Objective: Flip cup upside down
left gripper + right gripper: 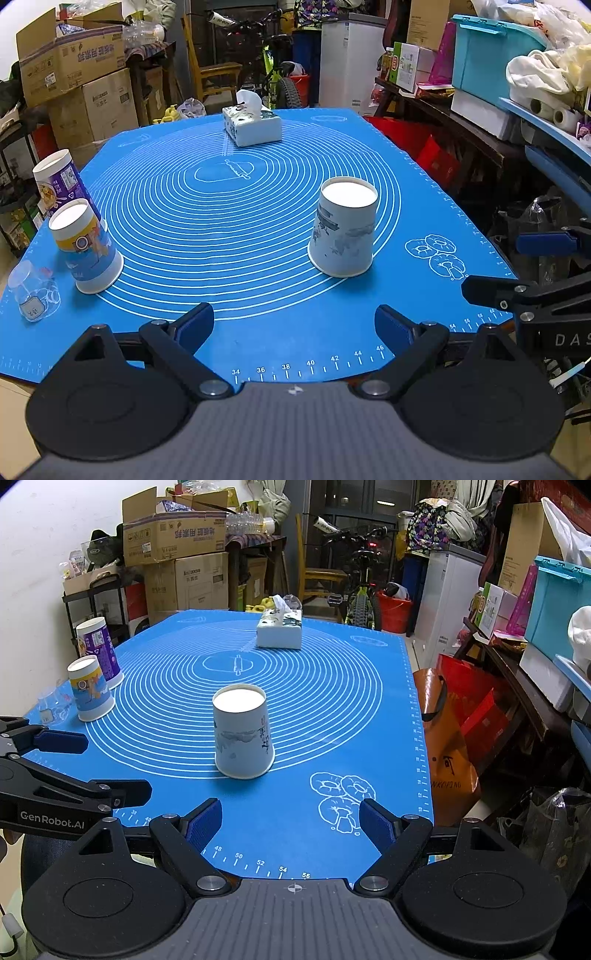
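Both the left gripper (294, 326) and right gripper (290, 821) hang spread and empty over the blue mat's (280, 325) near edge. The paper cup (242, 732) stands mouth-down mid-mat, well apart from either, so the flip looks done

Blue mat (280, 325) w/ cups (343, 229), tissue box (253, 125)

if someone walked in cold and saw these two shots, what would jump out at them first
The bright blue mat with white rings fills the table. In its middle stands a white paper cup, upside down, wide mouth on the mat. Both the left gripper and the right gripper sit open and empty at the near edge; two more inverted cups stand at the left side, and a tissue box at the far end.
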Available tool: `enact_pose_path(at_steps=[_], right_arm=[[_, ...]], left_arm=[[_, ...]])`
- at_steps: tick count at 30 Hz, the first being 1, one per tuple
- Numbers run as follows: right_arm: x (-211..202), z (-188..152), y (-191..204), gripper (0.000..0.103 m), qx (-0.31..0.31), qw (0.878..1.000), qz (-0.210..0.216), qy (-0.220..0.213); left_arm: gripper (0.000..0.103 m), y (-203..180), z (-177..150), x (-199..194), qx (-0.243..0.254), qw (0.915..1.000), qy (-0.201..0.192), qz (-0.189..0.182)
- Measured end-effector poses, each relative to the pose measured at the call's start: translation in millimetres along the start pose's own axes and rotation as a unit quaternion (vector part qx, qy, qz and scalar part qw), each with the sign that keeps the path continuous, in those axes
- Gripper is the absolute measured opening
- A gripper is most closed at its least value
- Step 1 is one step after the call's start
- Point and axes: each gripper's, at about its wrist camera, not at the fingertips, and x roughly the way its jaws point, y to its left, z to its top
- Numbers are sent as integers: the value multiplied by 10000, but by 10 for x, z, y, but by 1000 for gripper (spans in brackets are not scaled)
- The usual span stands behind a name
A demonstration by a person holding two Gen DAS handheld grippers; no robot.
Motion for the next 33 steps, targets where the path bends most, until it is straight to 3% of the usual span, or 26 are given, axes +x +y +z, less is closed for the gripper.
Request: enact_pose_path(at_steps=[33], right_arm=[[20,-16,-21,84,17,10000,37,58]], left_arm=[[95,-8,-14,32,48,10000,69,20]])
